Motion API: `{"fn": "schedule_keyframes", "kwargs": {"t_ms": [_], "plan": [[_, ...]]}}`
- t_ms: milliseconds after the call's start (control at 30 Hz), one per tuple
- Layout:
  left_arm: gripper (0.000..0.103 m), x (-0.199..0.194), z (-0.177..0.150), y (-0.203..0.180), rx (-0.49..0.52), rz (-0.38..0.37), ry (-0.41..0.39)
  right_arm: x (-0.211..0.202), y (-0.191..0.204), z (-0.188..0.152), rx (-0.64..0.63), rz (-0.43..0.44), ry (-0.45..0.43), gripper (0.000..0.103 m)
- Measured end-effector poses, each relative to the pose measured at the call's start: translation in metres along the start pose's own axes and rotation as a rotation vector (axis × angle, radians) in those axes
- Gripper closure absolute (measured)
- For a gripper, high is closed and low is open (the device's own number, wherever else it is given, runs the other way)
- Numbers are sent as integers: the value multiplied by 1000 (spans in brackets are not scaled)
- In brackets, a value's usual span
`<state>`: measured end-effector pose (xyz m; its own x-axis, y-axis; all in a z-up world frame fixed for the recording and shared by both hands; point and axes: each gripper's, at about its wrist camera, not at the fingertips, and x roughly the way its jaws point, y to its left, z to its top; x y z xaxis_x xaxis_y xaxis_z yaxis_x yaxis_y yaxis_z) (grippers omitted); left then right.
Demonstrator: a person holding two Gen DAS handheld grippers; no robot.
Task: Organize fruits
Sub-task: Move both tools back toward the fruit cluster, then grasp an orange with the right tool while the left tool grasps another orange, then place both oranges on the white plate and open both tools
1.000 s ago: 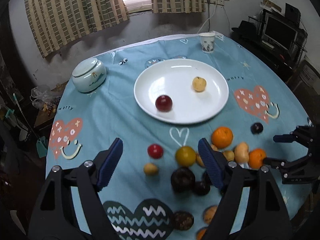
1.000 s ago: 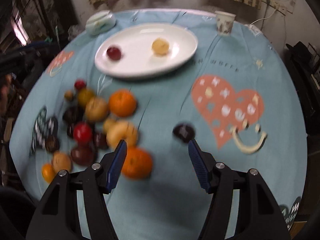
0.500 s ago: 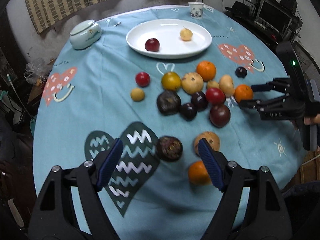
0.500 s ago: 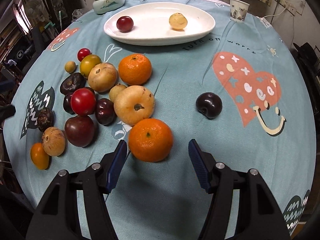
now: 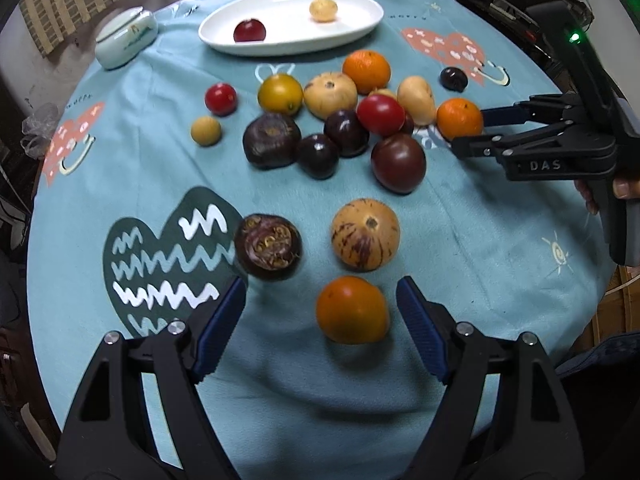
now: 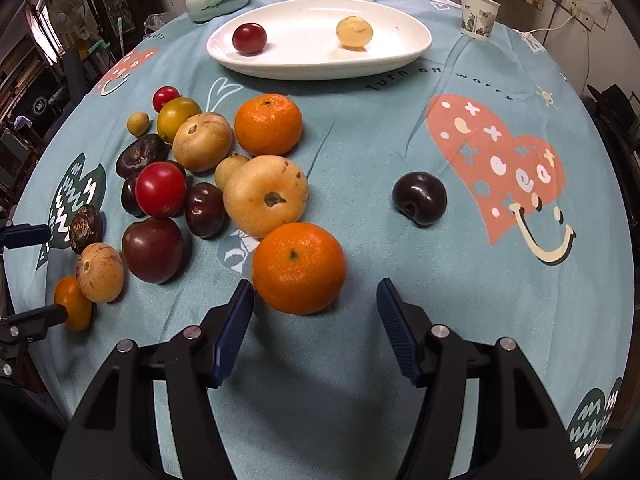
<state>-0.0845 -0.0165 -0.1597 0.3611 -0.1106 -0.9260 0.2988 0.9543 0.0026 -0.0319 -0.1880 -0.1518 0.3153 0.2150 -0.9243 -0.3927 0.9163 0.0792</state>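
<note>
Left gripper (image 5: 320, 308): jaws apart, nothing clamped. An orange tomato (image 5: 352, 309) sits on the tablecloth (image 5: 480, 248) between the two blue pads, nearer the right-hand pad; contact with either pad not visible. Just ahead of the fingertips: a striped tan fruit (image 5: 365, 235) and, ahead-left, a dark purple fruit (image 5: 268, 247) with a dried calyx facing up.

Right gripper (image 6: 316, 304): jaws apart, holding nothing. A mandarin (image 6: 298, 267) lies just ahead of the tips, closer to the left-hand pad; cannot tell whether that pad touches it. A dark plum (image 6: 419, 198) lies alone ahead-right, well apart from the main cluster ahead-left.

Far ahead of both tools: white plate (image 6: 400, 56) carrying a red fruit (image 6: 249, 38) and a pale yellow fruit (image 6: 354, 32), set apart from each other.
</note>
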Motion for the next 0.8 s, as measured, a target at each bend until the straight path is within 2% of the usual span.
{"fn": "schedule_keyframes", "kwargs": {"t_ms": [267, 300, 333, 367, 400, 433, 467, 633, 800], "plan": [[24, 13, 0, 1, -9, 3, 49, 1, 2, 6, 1, 5, -5, 39], [28, 13, -1, 1, -11, 2, 50, 2, 1, 7, 4, 7, -1, 39], [36, 14, -1, 2, -18, 0, 51, 2, 1, 7, 5, 8, -2, 39], [42, 15, 0, 3, -28, -34, 55, 2, 1, 8, 3, 5, -3, 39], [62, 14, 0, 3, -34, -66, 55, 2, 2, 8, -2, -3, -4, 41], [62, 13, 1, 0, -32, -79, 56, 2, 2, 8, -9, 4, -8, 50], [62, 13, 1, -3, -13, -52, 58, 2, 4, 8, -19, 35, -1, 58], [63, 0, 8, 1, 7, -68, 34, -2, 5, 7, -41, 35, 11, 59], [62, -24, 50, 13, 0, -95, -57, -18, -7, 18, 0, 75, -31, 59]]}}
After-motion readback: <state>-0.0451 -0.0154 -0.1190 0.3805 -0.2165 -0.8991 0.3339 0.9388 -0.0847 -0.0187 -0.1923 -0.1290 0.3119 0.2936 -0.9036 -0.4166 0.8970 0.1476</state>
